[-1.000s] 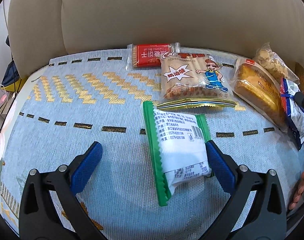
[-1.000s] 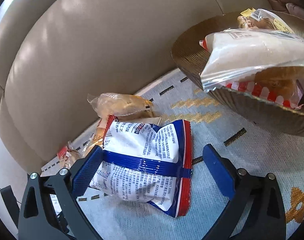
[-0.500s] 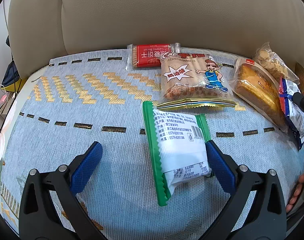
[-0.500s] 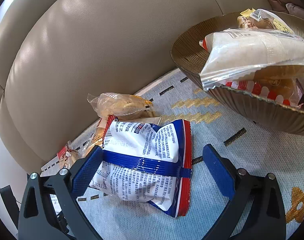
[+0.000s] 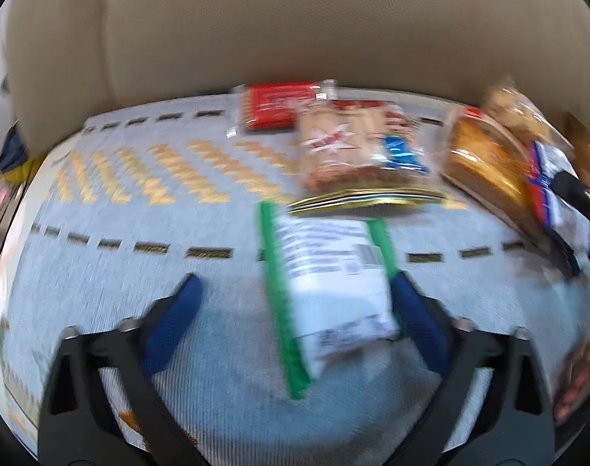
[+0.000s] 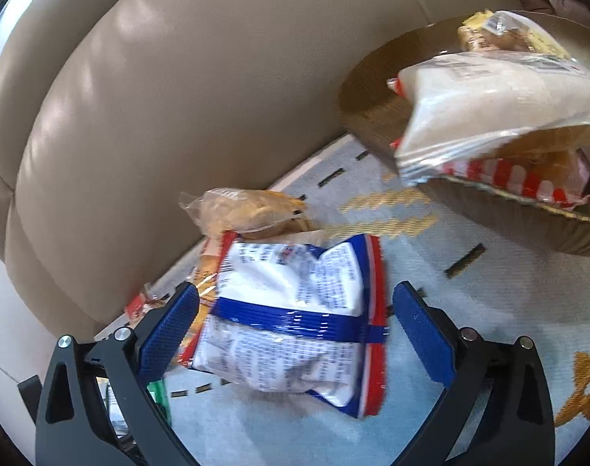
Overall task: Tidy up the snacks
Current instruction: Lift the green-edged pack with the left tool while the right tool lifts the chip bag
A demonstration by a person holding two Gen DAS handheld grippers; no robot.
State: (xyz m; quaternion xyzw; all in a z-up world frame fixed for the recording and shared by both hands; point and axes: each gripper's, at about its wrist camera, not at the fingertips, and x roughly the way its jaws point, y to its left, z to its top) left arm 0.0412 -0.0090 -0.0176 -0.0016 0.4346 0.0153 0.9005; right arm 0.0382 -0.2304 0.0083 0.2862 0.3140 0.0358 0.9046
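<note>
While your left gripper (image 5: 295,303) hung low over the pale blue woven mat (image 5: 100,291), its jaws were spread wide, and the green-edged white snack packet (image 5: 326,291) lay flat on the mat between them. That packet sat toward the right blue pad (image 5: 419,326), and blur made it impossible to tell whether the two touched; the left pad stood well clear of it. Just beyond the packet's far end lay a clear bag of biscuits with a gold lower edge (image 5: 361,155), and farther still, against the beige leather sofa back (image 5: 295,19), a red-labelled clear packet (image 5: 279,106). To the right you had a clear bag of golden-brown bread (image 5: 485,163).

Your right gripper (image 6: 295,310) was likewise spread, with the white snack packet with blue band and red edges (image 6: 295,310) lying on the mat (image 6: 489,291) between its pads. The left pad (image 6: 170,326) sat just beside the packet's left edge, contact unclear, and the right pad stood slightly apart from the red seam. Behind that packet a clear bag holding a pale pastry (image 6: 248,209) rested near the sofa back (image 6: 178,97). At far right stood a brown ribbed bowl (image 6: 508,225) on the mat, already holding several packets, a large pale clear-wrapped one (image 6: 496,105) jutting over its rim.
</note>
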